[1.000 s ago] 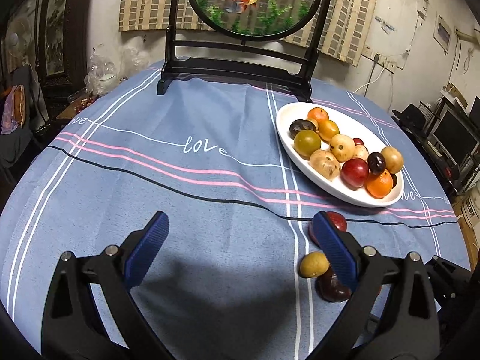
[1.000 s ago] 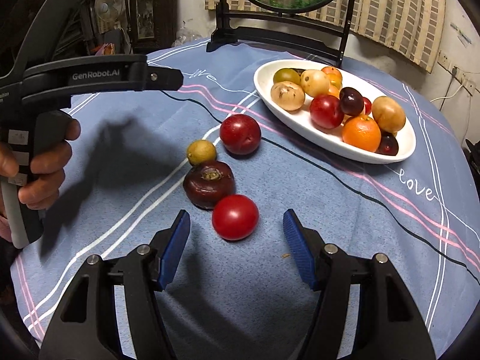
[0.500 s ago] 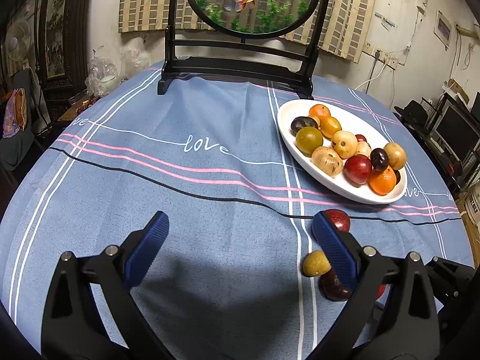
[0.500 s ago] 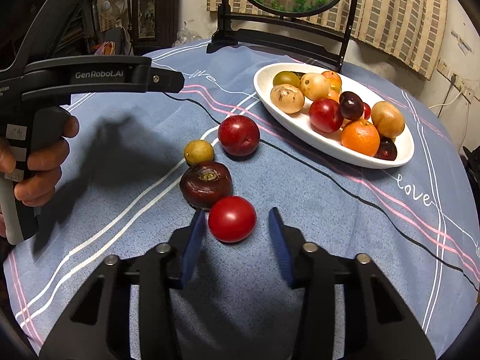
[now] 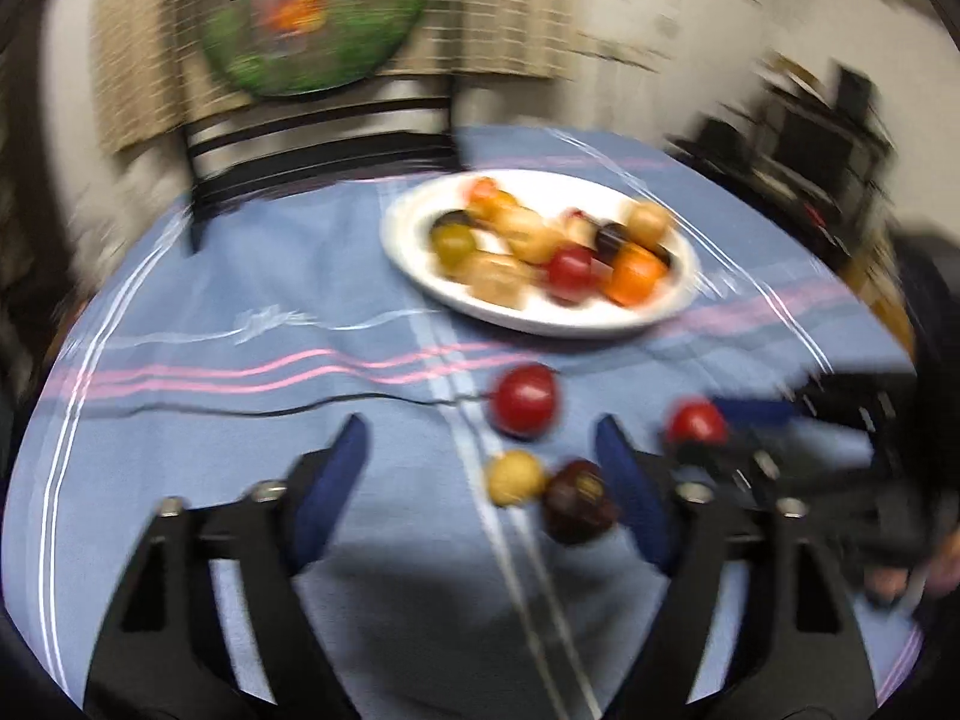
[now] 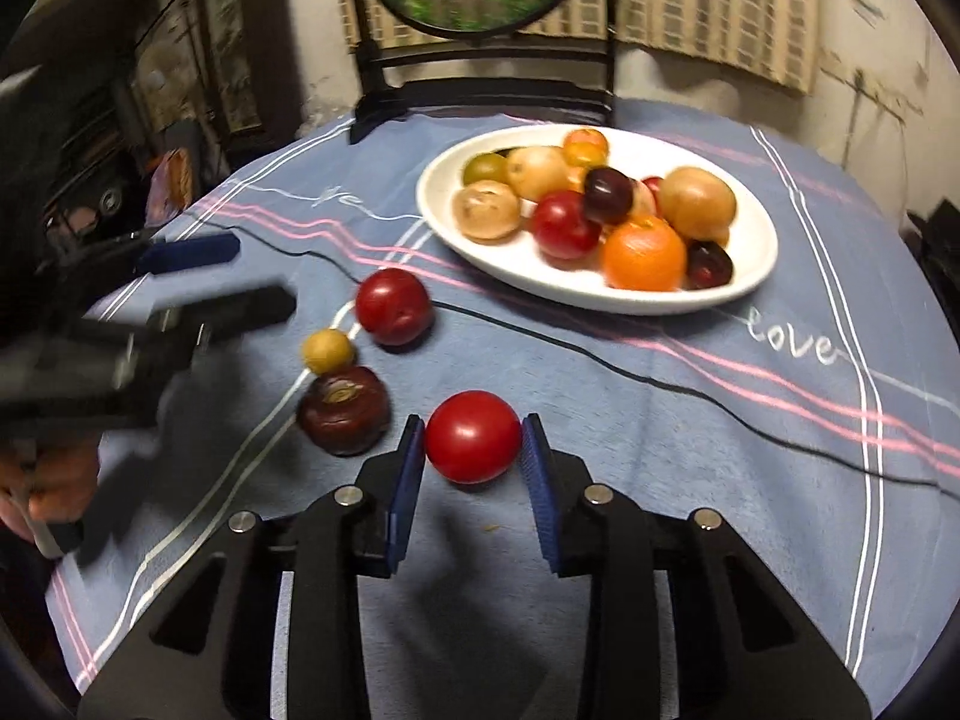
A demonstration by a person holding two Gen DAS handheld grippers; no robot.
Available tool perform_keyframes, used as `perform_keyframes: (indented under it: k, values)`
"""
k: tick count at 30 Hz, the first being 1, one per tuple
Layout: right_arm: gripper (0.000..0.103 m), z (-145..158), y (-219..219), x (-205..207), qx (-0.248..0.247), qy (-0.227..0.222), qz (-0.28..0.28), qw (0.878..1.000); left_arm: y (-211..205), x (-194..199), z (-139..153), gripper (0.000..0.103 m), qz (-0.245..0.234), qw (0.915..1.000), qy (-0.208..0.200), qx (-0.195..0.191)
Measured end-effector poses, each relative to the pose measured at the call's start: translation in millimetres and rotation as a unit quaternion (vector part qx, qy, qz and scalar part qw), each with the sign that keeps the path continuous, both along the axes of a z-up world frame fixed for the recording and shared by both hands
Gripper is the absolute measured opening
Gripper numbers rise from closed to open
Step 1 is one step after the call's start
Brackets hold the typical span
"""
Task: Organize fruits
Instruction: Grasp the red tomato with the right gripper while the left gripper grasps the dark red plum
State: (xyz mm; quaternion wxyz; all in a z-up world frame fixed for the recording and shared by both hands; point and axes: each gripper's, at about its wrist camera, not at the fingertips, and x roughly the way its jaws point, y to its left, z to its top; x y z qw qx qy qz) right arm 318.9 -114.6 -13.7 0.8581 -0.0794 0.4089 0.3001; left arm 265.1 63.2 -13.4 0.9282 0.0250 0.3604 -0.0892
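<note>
Right wrist view, right gripper (image 6: pixel 473 444) just closed onto red tomato (image 6: pixel 473 435)

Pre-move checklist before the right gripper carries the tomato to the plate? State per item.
1. Right gripper shut on the tomato: ok, jaws have just been closing and both pads sit against its sides.
2. Tomato centred between the pads: ok.
3. Tomato clear of the dark fruit: ok, a gap shows.
4. Free spot on the plate: ok, bare rim on the near and right sides.
5. Path to the plate clear: ok, only cloth between; the red plum lies off to the left.
6. Left gripper out of the way: cannot tell, blurred, jaws closing with nothing between them.
</note>
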Motion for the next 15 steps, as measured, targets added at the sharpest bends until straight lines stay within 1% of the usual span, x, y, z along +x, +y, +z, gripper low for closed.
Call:
perform_keyframes:
  k: [1, 2, 4, 6, 9, 12, 15]
  values:
    - [0.034, -0.5, -0.6, 1.1, 0.001, 0.003, -0.002, 1.0, -6.6, -1.9, -1.7, 0.058, -0.019, 0.9998, 0.004, 0.006]
    - [0.034, -0.5, -0.8, 1.6, 0.001, 0.005, -0.003, 1.0, -14.2, -4.4, -4.6, 0.055, -0.044, 0.9989, 0.01, 0.014]
    - [0.034, -0.4, -0.3, 0.2, 0.002, 0.006, -0.002, 1.0, -25.2, -8.3, -9.2, 0.046, -0.069, 0.9971, 0.018, 0.027]
    - [0.034, -0.3, 0.2, -0.4, 0.001, 0.007, -0.002, 1.0, -32.8, -10.9, -14.7, 0.043, -0.088, 0.9949, 0.026, 0.041]
    - [0.034, -1.1, 0.4, 0.5, -0.001, 0.009, -0.005, 1.0, -37.9, -11.2, -22.0, 0.042, -0.098, 0.9931, 0.042, 0.049]
    - [0.034, -0.1, -1.0, 1.8, 0.001, 0.011, -0.007, 1.0, -40.7, -11.1, -26.7, 0.041, -0.101, 0.9921, 0.052, 0.054]
    - [0.034, -0.3, -0.8, 2.1, 0.0, 0.011, -0.008, 1.0, -41.5, -10.1, -29.0, 0.041, -0.096, 0.9921, 0.051, 0.063]
